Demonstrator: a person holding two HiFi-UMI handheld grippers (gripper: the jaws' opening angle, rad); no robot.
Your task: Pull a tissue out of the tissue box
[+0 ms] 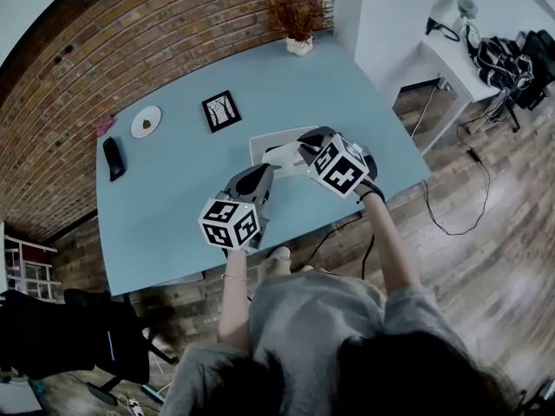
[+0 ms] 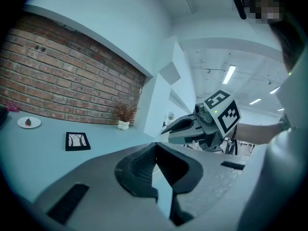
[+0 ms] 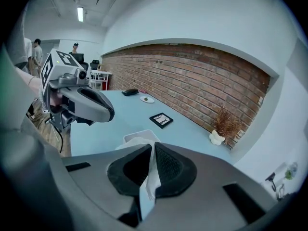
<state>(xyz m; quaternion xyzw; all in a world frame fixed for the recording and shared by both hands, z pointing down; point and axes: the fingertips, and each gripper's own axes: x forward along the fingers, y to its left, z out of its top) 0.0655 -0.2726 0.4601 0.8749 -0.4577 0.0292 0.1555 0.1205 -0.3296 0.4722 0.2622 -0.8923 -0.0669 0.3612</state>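
A white tissue box (image 1: pixel 263 142) sits on the blue table (image 1: pixel 173 189), near its front edge. My right gripper (image 1: pixel 279 152) hangs over the box, shut on a white tissue (image 3: pixel 150 173) that rises from the box (image 3: pixel 138 137) and runs between the pads. That tissue (image 1: pixel 286 158) shows as a white strip under the gripper in the head view. My left gripper (image 1: pixel 262 172) hovers just in front of the box, apart from it. Its jaws (image 2: pixel 155 146) meet at the tips with nothing between them. In the left gripper view the right gripper (image 2: pixel 164 129) is close ahead.
On the table stand a small framed picture (image 1: pixel 221 111), a white plate (image 1: pixel 146 121), a black case (image 1: pixel 113 157) and a dried plant in a pot (image 1: pixel 297 22). A brick wall (image 1: pixel 130 42) borders the far side. A white desk (image 1: pixel 455 63) and cables lie to the right, a black chair (image 1: pixel 78 336) at the left.
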